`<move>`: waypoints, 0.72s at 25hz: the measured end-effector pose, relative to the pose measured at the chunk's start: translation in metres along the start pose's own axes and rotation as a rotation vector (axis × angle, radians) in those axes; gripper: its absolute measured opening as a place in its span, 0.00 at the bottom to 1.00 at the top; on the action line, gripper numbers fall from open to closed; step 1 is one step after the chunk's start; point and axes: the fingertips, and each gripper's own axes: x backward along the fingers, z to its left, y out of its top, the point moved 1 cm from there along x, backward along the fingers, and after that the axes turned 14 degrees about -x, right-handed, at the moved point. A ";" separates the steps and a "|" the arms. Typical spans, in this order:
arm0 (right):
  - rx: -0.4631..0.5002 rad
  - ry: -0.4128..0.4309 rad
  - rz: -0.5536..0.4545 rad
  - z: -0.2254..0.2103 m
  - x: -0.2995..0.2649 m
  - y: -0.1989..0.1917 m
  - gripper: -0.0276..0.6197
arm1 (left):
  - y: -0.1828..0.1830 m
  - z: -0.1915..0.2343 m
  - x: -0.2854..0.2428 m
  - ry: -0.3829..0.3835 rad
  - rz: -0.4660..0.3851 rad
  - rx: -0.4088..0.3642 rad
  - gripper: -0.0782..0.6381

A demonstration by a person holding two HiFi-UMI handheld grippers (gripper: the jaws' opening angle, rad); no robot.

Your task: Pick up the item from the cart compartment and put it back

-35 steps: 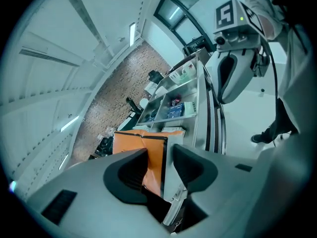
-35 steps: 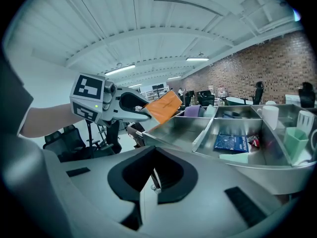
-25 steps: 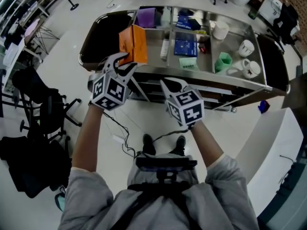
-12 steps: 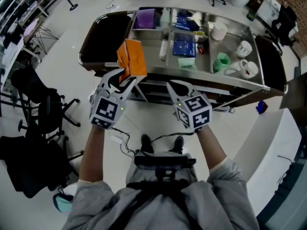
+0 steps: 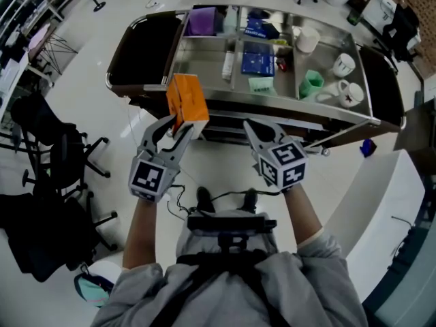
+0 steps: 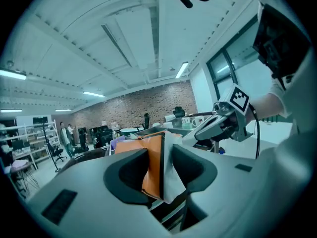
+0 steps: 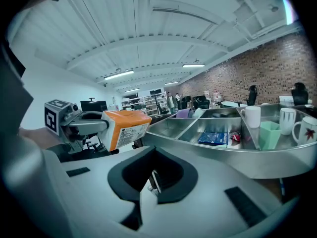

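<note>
The left gripper (image 5: 178,124) clamps the orange carton (image 5: 187,99), its lower end hidden between the jaws, at 7 o'clock of the cart (image 5: 327,112), outside its compartments. The right gripper (image 5: 256,129) is closed and empty.

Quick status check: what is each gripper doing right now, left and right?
Left gripper: closed on the orange box.
Right gripper: closed, nothing between its jaws.
</note>
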 end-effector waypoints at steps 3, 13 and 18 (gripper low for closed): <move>-0.008 0.003 0.004 0.000 0.003 -0.004 0.06 | -0.002 -0.010 0.005 0.004 -0.018 0.056 0.34; -0.016 0.006 0.010 -0.002 0.002 -0.010 0.06 | -0.013 -0.025 0.016 0.021 -0.037 0.153 0.33; -0.015 0.008 0.013 -0.003 0.000 -0.009 0.06 | -0.015 -0.026 0.015 0.024 -0.036 0.159 0.32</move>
